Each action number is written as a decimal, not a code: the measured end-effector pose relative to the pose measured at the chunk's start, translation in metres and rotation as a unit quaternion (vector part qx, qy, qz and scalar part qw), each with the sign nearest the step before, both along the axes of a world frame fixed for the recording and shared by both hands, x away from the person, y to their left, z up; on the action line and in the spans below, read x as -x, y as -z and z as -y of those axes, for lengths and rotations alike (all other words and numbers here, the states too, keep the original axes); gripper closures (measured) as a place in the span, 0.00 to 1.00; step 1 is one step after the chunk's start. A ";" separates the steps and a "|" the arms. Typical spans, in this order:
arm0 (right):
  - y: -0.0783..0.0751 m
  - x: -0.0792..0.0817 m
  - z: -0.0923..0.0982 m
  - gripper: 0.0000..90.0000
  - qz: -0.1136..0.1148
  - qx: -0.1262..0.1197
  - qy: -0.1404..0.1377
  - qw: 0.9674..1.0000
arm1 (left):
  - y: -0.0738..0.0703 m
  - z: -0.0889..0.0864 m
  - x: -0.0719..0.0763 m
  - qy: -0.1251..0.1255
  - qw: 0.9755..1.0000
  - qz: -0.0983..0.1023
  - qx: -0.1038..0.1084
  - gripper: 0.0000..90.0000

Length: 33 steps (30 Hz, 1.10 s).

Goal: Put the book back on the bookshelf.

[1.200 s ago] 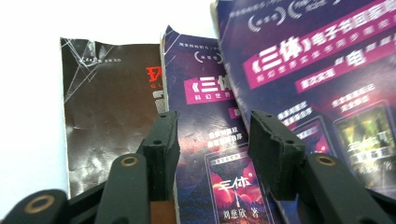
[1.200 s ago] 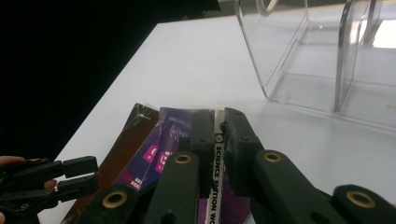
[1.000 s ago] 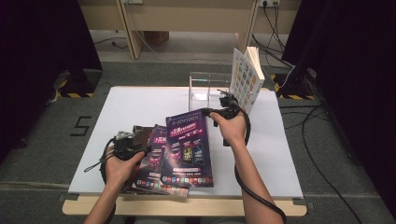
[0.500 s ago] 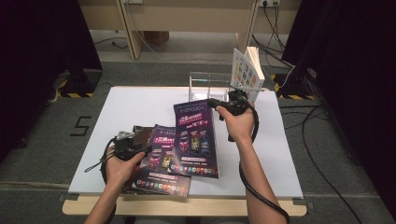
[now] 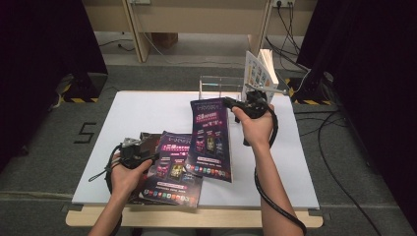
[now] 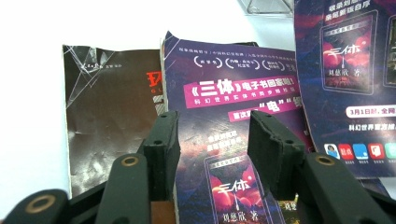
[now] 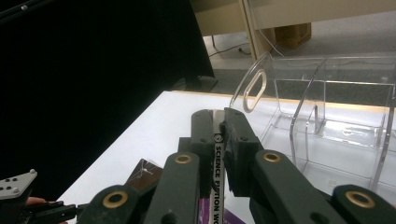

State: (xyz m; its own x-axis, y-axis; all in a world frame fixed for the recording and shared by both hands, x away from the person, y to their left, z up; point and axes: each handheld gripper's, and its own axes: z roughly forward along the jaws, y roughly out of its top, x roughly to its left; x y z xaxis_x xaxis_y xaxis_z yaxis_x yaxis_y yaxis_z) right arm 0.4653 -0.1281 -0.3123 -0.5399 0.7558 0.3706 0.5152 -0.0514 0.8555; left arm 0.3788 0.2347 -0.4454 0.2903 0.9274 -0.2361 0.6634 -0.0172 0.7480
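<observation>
Since the earlier frames the right gripper (image 5: 231, 103) has risen and carried the purple magazine (image 5: 210, 140) farther from the stack, toward the clear acrylic rack (image 5: 221, 84) at the far edge of the white table (image 5: 147, 110); the left gripper (image 5: 147, 158) has kept its place. In the right gripper view the jaws are pressed together on the magazine's spine (image 7: 218, 163), whose white lettering runs up between the pads; most of that magazine is cut off below the frame there, and the rack's curved dividers (image 7: 306, 116) stand just beyond and to the right. From the high view the magazine hangs tilted, its near edge low over the table and overlapping the right side of a second purple magazine (image 5: 173, 169), so whether it touches that one cannot be told. The left gripper's jaws stand spread, hovering over the second magazine's cover (image 6: 224, 140) with nothing pinched; their lower parts and the cover's near end are cut off. A dark brown book (image 6: 109, 107) lies under and left of it, its right part hidden. An upright open book (image 5: 256, 73) stands at the rack's right end, partly hidden behind the right hand (image 5: 255, 128). Bare table lies open on the far left and along the right edge.
</observation>
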 end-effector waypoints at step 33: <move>-0.021 0.002 0.012 0.93 0.050 -0.018 0.015 0.998 | -0.001 -0.001 0.001 0.001 1.000 0.001 -0.005 0.59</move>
